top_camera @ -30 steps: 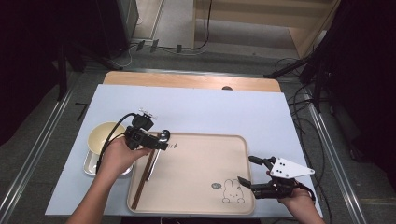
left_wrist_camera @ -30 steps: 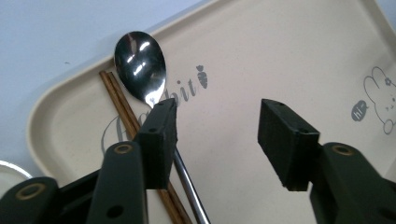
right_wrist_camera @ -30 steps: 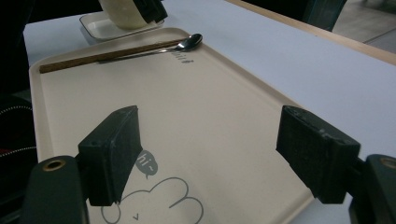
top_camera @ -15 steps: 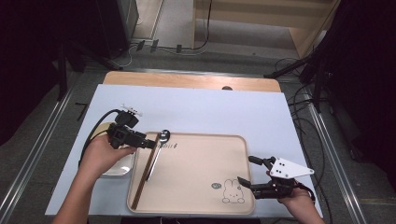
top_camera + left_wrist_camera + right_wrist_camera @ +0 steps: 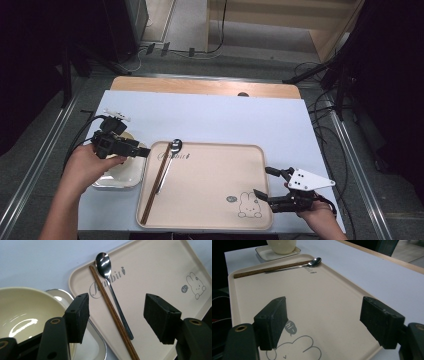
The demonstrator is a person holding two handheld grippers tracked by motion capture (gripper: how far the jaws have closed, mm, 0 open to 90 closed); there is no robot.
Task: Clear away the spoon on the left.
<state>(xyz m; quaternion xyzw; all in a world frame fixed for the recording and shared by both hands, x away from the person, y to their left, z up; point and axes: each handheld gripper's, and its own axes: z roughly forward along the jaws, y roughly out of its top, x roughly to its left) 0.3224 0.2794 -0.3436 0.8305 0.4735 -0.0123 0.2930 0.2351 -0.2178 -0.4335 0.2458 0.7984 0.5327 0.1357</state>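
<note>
A beige tray (image 5: pixel 210 170) with a rabbit print lies on the table. Along its left side lie a steel spoon (image 5: pixel 167 165) and brown chopsticks (image 5: pixel 154 192). My left gripper (image 5: pixel 144 151) is open, its tips just left of the tray's left rim and over a cream bowl (image 5: pixel 125 167). In the left gripper view the open jaws of the left gripper (image 5: pixel 120 315) frame the spoon (image 5: pixel 110 285) and chopsticks (image 5: pixel 112 312), with nothing held. My right gripper (image 5: pixel 262 182) stands open over the tray's near right corner, and in its own view the right gripper (image 5: pixel 327 321) is empty above the tray (image 5: pixel 319 295).
The cream bowl (image 5: pixel 25 310) sits on a small steel-rimmed dish (image 5: pixel 98 340) left of the tray. A pale blue mat (image 5: pixel 225 120) covers the table, with a wooden strip (image 5: pixel 200 86) at the far edge. Cables and dark stands lie beyond on the floor.
My left gripper has drawn back to the left, from beside the spoon's bowl to over the cream bowl. The right gripper has not moved.
</note>
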